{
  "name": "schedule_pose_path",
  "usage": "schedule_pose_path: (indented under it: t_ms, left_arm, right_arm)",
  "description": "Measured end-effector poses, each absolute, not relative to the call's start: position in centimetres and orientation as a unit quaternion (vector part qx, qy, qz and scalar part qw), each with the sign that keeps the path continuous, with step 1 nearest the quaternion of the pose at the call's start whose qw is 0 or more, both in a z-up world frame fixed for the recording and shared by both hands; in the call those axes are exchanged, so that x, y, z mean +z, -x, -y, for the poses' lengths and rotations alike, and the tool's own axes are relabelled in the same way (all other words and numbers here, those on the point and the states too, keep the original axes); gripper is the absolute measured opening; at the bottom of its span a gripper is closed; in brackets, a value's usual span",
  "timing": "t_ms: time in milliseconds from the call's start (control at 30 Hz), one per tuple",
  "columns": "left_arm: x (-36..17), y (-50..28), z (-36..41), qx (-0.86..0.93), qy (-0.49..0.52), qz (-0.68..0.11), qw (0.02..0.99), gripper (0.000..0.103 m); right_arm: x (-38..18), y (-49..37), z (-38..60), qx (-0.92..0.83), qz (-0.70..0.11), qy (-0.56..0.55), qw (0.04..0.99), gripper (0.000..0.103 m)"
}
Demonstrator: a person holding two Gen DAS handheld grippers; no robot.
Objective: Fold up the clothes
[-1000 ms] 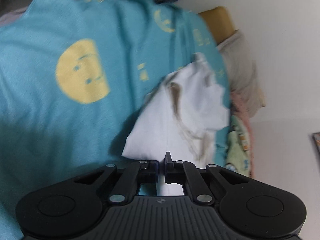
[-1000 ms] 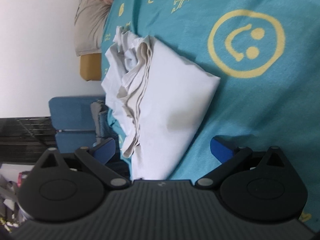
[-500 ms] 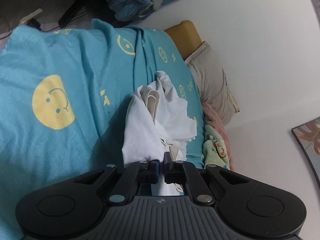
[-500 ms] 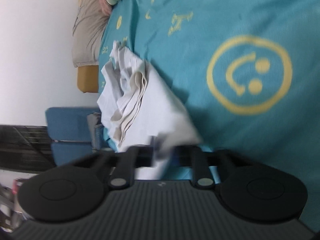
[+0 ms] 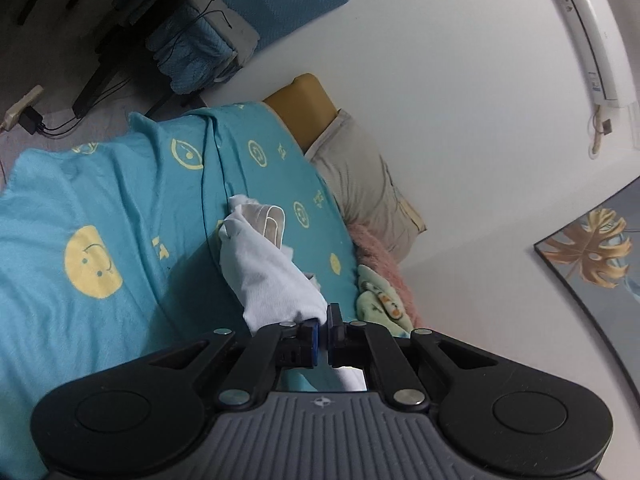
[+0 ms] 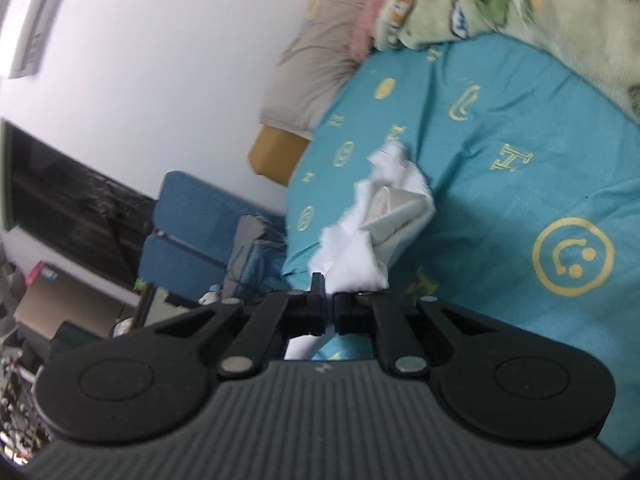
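My left gripper [image 5: 323,334] has its jaws pinched tight on a corner of the white garment [image 5: 267,268], soft thin cotton bunched into a crumpled cone hanging just above the bed's teal sheet [image 5: 120,208] with yellow smiley prints. My right gripper [image 6: 328,312] just snapped its jaws closed on another corner of the same cloth.

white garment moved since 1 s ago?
Yes. The white garment lay flat on the blue sheet; now the right gripper and left gripper, both clamped on it, hold it up off the sheet.
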State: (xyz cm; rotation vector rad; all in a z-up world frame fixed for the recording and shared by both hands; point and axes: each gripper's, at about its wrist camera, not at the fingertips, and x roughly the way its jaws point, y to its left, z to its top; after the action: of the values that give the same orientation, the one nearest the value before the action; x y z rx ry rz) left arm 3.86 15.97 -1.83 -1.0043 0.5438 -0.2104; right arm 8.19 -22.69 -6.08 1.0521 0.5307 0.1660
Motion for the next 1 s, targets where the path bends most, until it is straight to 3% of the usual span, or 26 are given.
schedule_pose_path:
  t_ms: [267, 400, 667, 1000]
  left_arm:
    - [3.8, 7.2, -16.2, -0.113, 0.454, -0.271, 0.841, 0.004]
    - [4.7, 9.0, -15.8, -0.105, 0.439, -0.290, 0.844, 0.004]
    - [3.7, 0.7, -14.5, -0.045, 0.390, -0.331, 0.858, 0.004]
    - [-4.9, -12.6, -13.1, 0.001, 0.356, -0.391, 0.849, 0.004]
  right_arm:
    - [-1.9, 3.3, 22.6, 0.102, -0.233, -0.484, 0.837, 0.007]
    - [-1.5, 5.6, 23.0, 0.101, -0.249, -0.478, 0.836, 0.007]
    - [-2.4, -1.7, 22.5, 0.092, -0.298, -0.449, 0.838, 0.007]
    - [-10.5, -14.2, 22.0, 0.052, -0.379, -0.431, 0.817, 0.007]
